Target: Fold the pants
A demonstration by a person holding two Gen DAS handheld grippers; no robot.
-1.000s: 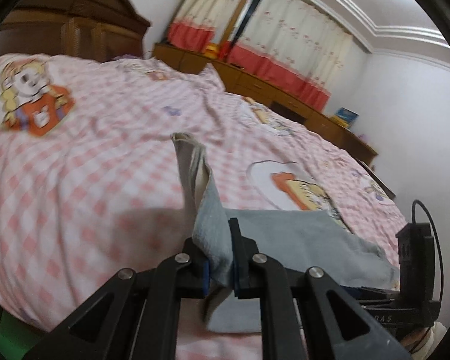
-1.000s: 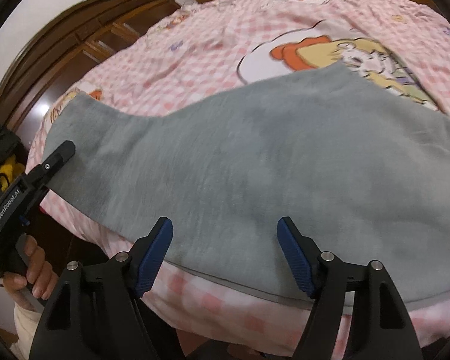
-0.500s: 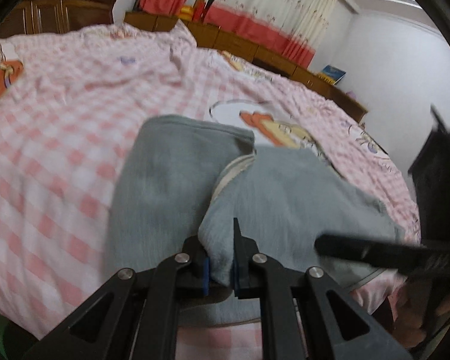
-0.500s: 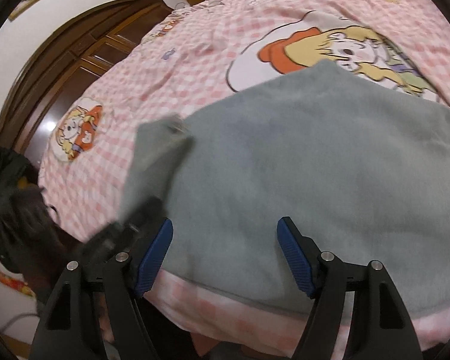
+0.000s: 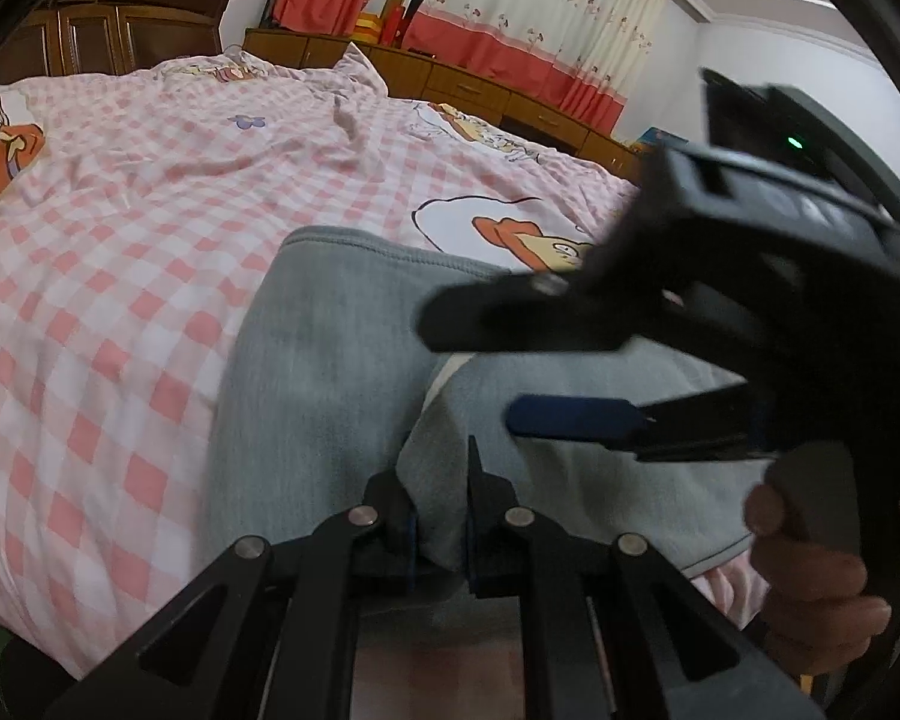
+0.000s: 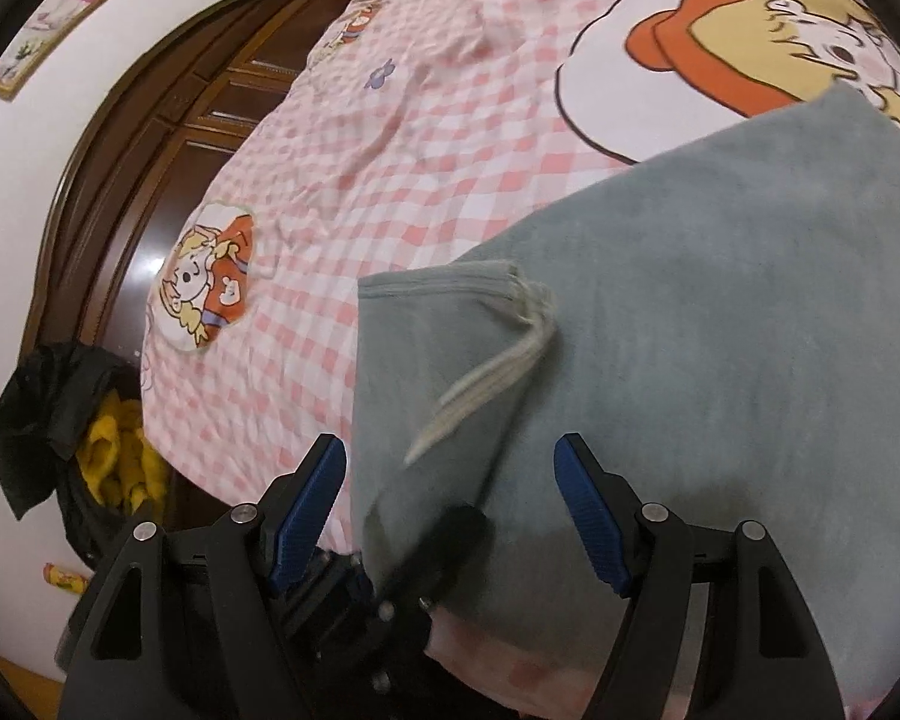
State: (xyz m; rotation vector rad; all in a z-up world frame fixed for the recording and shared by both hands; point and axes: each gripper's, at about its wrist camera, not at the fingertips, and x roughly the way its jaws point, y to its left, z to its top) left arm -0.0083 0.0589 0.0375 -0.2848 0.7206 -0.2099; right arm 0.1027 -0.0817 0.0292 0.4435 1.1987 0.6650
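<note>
- Soft grey-blue cotton pants point(image 6: 720, 312) lie across near edge of pink-checked cartoon bedsheet point(image 5: 120, 276), one end folded over onto the rest.
- Left gripper point(image 5: 439, 516): jaws pinched together on folded cloth edge.
- Right gripper point(image 6: 450, 516): blue pads wide apart, hovering above the pants, holding nothing.
- Risk: pants sit near mattress edge; a pull toward the person could drag them off, or the fold could land skewed.
- Dark basket point(image 6: 84, 480) on floor beside bed holds yellow cloth point(image 6: 114, 450), black garment draped over rim.

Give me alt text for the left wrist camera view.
The left gripper pinches a fold of grey pants lying on a pink checked bedspread. The open right gripper, held in a hand, hovers over them.
</note>
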